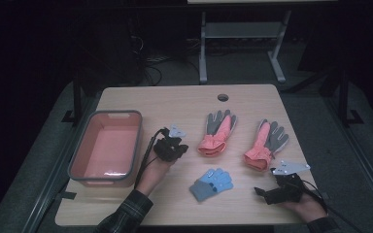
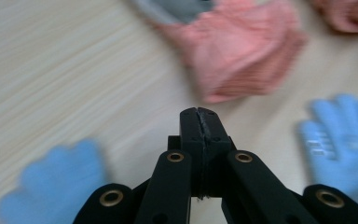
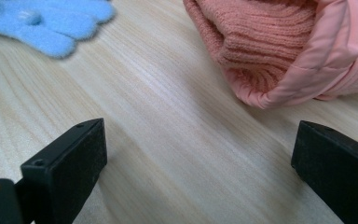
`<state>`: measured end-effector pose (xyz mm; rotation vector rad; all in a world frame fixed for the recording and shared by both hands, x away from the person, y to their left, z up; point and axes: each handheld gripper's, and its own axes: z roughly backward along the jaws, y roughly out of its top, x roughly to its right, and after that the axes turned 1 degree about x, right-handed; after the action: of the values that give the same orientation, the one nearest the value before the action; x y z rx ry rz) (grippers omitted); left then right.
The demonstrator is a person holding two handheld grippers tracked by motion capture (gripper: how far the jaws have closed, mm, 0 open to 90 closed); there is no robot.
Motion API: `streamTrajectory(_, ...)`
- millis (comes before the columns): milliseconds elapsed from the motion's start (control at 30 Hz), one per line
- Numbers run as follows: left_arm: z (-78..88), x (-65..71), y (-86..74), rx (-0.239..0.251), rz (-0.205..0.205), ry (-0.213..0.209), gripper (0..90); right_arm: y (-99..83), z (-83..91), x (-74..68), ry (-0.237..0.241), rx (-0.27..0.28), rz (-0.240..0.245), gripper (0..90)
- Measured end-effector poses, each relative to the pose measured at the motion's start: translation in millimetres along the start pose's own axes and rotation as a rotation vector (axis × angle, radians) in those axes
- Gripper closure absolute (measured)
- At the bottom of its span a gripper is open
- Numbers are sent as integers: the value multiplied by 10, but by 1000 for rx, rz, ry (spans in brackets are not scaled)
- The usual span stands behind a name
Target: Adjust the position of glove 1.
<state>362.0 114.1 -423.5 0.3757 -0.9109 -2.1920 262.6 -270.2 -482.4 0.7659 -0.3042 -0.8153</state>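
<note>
Two pink-and-grey gloves lie palm up on the wooden table, the left glove (image 1: pixel 217 132) mid-table and the right glove (image 1: pixel 266 144) beside it. A blue glove (image 1: pixel 212 183) lies nearer the front edge. My left gripper (image 1: pixel 180 147) hovers between the bin and the left pink glove, its jaws shut with nothing in them. In the left gripper view the shut gripper (image 2: pixel 199 114) points at the pink cuff (image 2: pixel 242 56), with a blue glove (image 2: pixel 340 140) at right and another blue glove (image 2: pixel 51 186) at lower left. My right gripper (image 3: pixel 198 163) stands open and empty, just short of the right glove's cuff (image 3: pixel 270 51).
A pink bin with a grey rim (image 1: pixel 76 160) stands empty at the table's left side. A cable hole (image 1: pixel 223 97) sits near the far edge. Beyond the table stands the metal frame (image 1: pixel 204 53) of another desk. Bare wood lies between the gloves and the front edge.
</note>
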Motion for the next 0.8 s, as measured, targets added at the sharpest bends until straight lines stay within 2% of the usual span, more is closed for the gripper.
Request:
streamTrajectory(100, -20, -95, -22, -20, 23, 42, 896, 0, 0, 0, 0, 0, 0, 29)
streamTrajectory(133, -20, -95, -22, -20, 23, 42, 896, 0, 0, 0, 0, 0, 0, 29)
streamTrajectory(200, -68, -138, -30, -42, 31, 88, 896, 0, 0, 0, 0, 0, 1, 29)
streamTrajectory(367, -142, -193, -50, -55, 65, 147, 896, 0, -1, 1, 1, 1, 1, 29)
streamTrajectory(467, -172, -216, -61, -65, 70, 162, 896, 0, -1, 1, 1, 1, 2, 30)
streamTrajectory(500, -197, -231, -77, -64, 68, 181, 895, 0, 0, 1, 1, 1, 1, 29)
streamTrajectory(633, -210, -261, -83, -77, 52, 212, 896, 0, -1, 0, 0, 1, 0, 29)
streamTrajectory(800, -295, -309, -137, -110, 64, 215, 896, 0, -1, 0, 0, 1, 1, 29)
